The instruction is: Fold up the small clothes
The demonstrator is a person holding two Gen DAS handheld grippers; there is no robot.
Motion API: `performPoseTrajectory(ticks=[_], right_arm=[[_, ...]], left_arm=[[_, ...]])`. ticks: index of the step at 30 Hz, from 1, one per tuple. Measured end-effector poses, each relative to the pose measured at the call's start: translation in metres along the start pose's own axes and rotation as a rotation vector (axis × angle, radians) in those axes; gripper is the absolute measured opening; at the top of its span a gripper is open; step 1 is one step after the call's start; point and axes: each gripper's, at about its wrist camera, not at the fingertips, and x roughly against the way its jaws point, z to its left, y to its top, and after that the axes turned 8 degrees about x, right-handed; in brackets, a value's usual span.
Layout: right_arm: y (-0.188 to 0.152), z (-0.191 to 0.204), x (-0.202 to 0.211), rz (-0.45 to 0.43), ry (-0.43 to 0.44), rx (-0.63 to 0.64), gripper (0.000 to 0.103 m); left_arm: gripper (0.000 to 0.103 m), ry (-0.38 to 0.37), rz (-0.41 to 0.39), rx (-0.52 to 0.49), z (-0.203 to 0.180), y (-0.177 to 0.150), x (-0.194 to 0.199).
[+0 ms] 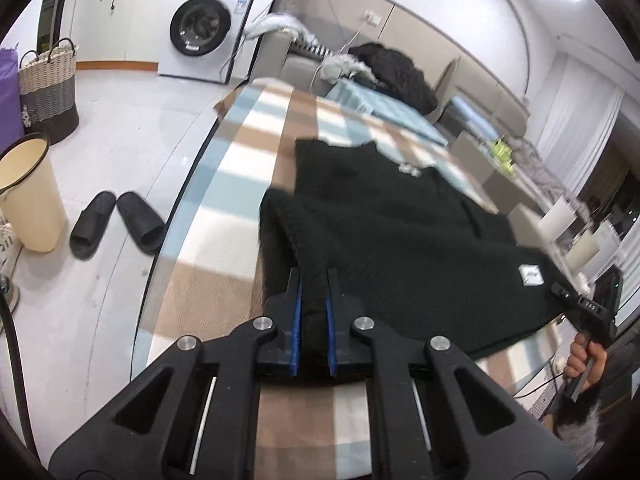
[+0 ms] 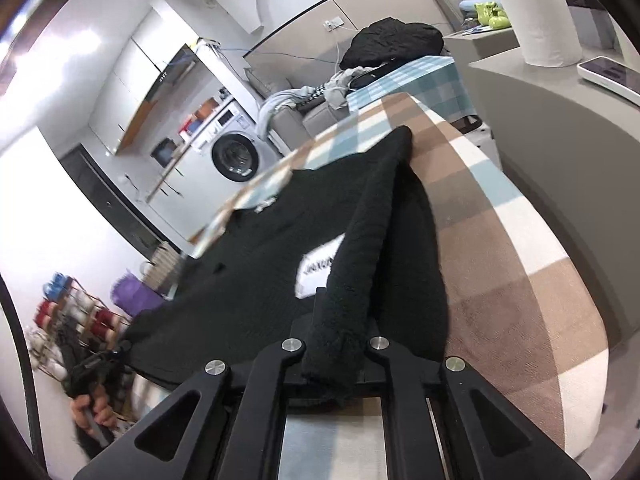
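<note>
A black knit sweater (image 1: 400, 216) lies spread on a round table with a brown, white and blue checked cloth (image 1: 240, 168). It has a white label (image 1: 531, 275). My left gripper (image 1: 314, 280) is shut on a sleeve cuff of the sweater near the table's near edge. My right gripper (image 2: 344, 304) is shut on the other sleeve (image 2: 368, 216), which is lifted off the table. The sweater body (image 2: 256, 264) and its label (image 2: 320, 268) lie to the left of that sleeve. The right gripper also shows in the left wrist view (image 1: 588, 304).
Two black slippers (image 1: 116, 224), a beige bin (image 1: 28, 196) and a woven basket (image 1: 50, 84) are on the floor to the left. A washing machine (image 1: 206, 26) and a sofa with clothes (image 1: 384, 68) stand behind. A paper roll (image 2: 536, 16) stands on a counter.
</note>
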Motion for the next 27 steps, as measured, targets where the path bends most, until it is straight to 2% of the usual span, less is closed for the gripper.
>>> performPoseTrajectory(ticks=[4,7,13,18,20,21,23,25,27], right_arm=[[0.021,0.000,-0.001,-0.040,0.062,-0.055,0.005],[0.040,-0.001,-0.006,-0.076,0.078,-0.089,0.004],[0.089,-0.010,-0.031,-0.105,0.053,-0.148,0.004],[0.136,-0.012,-0.074,-0.107,0.000,-0.179,0.004],[0.157,-0.022,-0.096,-0.103,-0.011,-0.241,0.007],[0.165,-0.029,-0.106,-0.095,0.003,-0.279,0.011],[0.176,-0.048,-0.120,-0.090,0.006,-0.370,0.031],[0.179,-0.060,-0.119,-0.131,-0.025,-0.411,0.041],[0.177,-0.066,-0.115,-0.130,-0.037,-0.418,0.043]], left_arm=[[0.006,-0.024,-0.048,0.008,-0.007,0.022,0.002],[0.006,-0.038,-0.070,0.022,-0.011,0.041,-0.004],[0.006,-0.022,-0.098,0.049,-0.015,0.089,-0.038],[0.006,0.028,-0.095,0.074,-0.016,0.130,-0.086],[0.007,0.044,-0.093,0.081,-0.017,0.145,-0.105],[0.009,0.066,-0.095,0.102,-0.016,0.152,-0.116],[0.023,0.122,-0.086,0.140,-0.010,0.160,-0.132],[0.054,0.160,-0.084,0.149,-0.004,0.164,-0.140],[0.060,0.166,-0.105,0.156,0.002,0.162,-0.140]])
